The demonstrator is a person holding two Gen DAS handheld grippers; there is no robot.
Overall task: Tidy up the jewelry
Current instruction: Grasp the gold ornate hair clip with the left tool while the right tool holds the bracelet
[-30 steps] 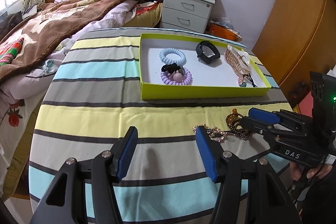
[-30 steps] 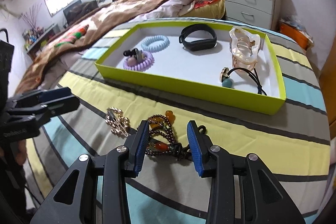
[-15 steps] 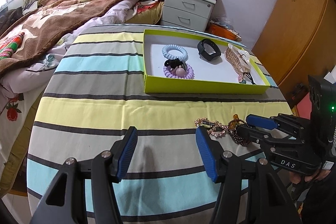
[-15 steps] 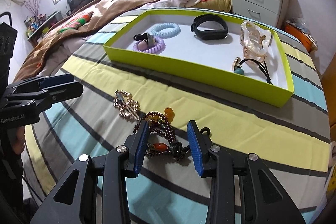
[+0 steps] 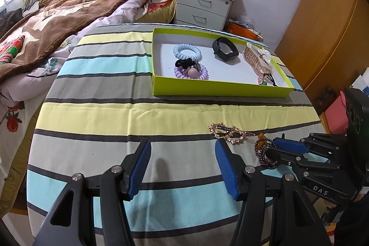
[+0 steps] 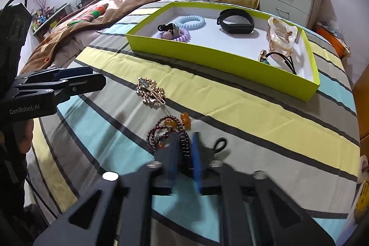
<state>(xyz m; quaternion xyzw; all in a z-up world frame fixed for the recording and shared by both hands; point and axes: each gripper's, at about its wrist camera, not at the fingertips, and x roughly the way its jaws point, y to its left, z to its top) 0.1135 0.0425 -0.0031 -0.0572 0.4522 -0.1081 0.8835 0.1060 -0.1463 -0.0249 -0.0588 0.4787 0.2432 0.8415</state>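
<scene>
A dark red bead bracelet [image 6: 169,130] with amber beads lies on the striped cloth. My right gripper [image 6: 184,151] is shut on the bracelet's near end; it also shows in the left wrist view [image 5: 274,150] at the bracelet [image 5: 263,151]. A gold rhinestone hair clip [image 6: 151,93] [image 5: 227,132] lies just left of the bracelet. My left gripper [image 5: 183,165] is open and empty, low over the cloth, left of the clip. The lime green tray [image 5: 219,90] [image 6: 207,53] behind holds hair ties, a black band and a claw clip.
The round table [image 5: 103,112] with its striped cloth stands beside a bed [image 5: 57,22] on the left. A white nightstand [image 5: 205,6] and a wooden wardrobe [image 5: 322,22] stand behind and to the right.
My right gripper's jaws have closed on the bead bracelet, which lay between them open before. The left gripper stays open and has shifted slightly.
</scene>
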